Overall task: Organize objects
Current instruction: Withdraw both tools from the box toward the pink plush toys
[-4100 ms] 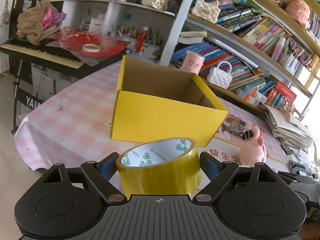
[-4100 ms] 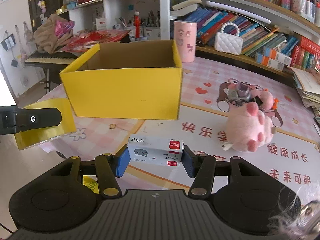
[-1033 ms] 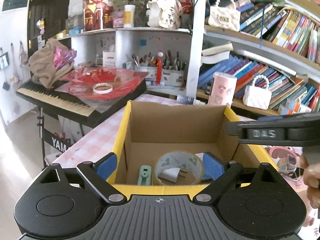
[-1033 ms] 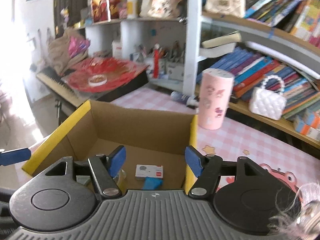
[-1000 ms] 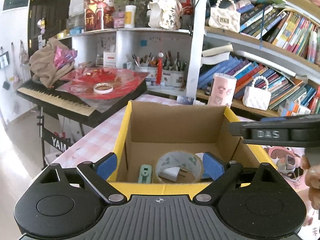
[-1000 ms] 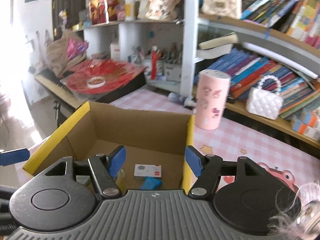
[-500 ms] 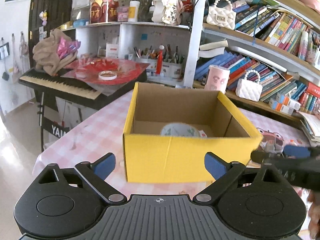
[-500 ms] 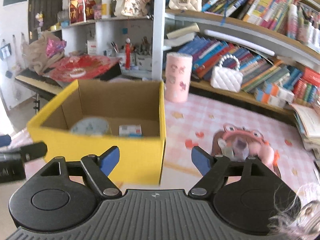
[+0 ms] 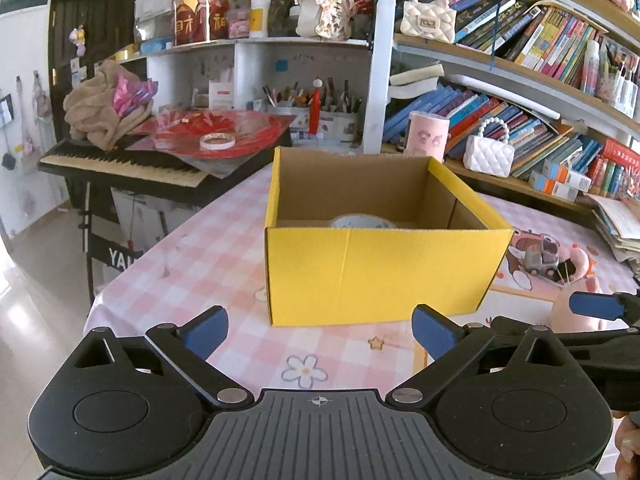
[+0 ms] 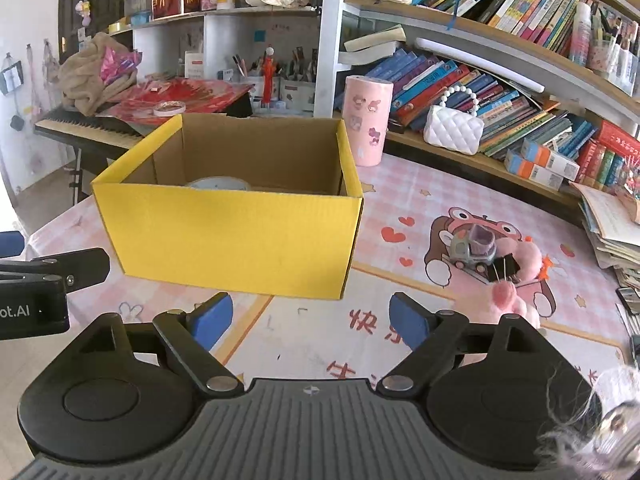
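A yellow cardboard box (image 9: 376, 272) stands open on the pink checked tablecloth; it also shows in the right wrist view (image 10: 228, 236). The top of a tape roll (image 9: 362, 222) peeks over its front wall, also in the right wrist view (image 10: 218, 183). My left gripper (image 9: 318, 330) is open and empty, in front of the box. My right gripper (image 10: 308, 320) is open and empty, in front of the box's right corner. A pink plush toy (image 10: 516, 280), a small toy truck (image 10: 474, 250) and a black binder clip (image 10: 502, 268) lie on the table to the right.
A pink cylinder (image 10: 368, 120) stands behind the box. Bookshelves with a white handbag (image 10: 454, 128) line the back. A keyboard piano (image 9: 120, 170) with red paper stands at the left beyond the table edge. Stacked papers (image 10: 612, 224) lie far right.
Both grippers have drawn back from above the box and lowered to table level in front of it. The tape roll and small white box stay inside. Both grippers stay open.
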`<state>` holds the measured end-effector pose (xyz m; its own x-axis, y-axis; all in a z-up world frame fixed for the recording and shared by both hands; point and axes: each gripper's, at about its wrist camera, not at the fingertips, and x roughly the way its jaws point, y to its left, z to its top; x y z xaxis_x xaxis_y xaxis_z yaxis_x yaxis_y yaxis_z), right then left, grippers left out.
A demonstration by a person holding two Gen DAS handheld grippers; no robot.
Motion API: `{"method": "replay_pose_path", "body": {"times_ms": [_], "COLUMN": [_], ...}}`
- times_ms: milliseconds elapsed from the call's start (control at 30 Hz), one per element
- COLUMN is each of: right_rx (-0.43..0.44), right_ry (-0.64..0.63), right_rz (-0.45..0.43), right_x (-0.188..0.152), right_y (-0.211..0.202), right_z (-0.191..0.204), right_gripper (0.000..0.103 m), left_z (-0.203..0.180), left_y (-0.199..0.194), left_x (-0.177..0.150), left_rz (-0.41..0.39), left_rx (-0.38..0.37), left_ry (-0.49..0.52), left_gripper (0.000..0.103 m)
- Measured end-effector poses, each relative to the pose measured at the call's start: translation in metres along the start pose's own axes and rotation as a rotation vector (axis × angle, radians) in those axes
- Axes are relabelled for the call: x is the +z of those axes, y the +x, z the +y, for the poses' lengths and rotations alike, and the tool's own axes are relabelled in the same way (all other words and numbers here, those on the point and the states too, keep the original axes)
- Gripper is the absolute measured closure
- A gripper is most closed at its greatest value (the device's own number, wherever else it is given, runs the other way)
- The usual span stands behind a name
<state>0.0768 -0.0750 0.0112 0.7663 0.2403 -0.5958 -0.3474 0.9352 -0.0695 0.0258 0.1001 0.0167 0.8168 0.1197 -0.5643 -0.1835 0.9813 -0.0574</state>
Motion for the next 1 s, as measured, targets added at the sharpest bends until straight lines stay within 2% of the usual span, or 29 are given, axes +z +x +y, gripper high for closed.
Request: {"method": "replay_pose_path", "body": {"times_ms": [467,800,1000], "right_rx": [-0.044,-0.127,-0.202], "right_ry": [0.048,0.130,0.180], "right_rz": [0.025,0.052,0.060], "right_x": [-0.027,-0.049,-0.061], "right_y": [-0.025,-0.042,-0.054], "right_z": [0.003,-0.011,-0.027], "right_gripper": [0.016,0.016,0.016], "left_z": [0.001,-0.013,-0.032], "left_y": [-0.017,-0.018,-0.015], "left_x": [-0.020,-0.029,-0.031], "left_rz": [0.041,0.073,0.078], "left_rx": [-0.041,-0.120,-0.194], "left_ry": [0.035,0.081,0.125], "left_gripper": [0.003,0.003,0.003]}}
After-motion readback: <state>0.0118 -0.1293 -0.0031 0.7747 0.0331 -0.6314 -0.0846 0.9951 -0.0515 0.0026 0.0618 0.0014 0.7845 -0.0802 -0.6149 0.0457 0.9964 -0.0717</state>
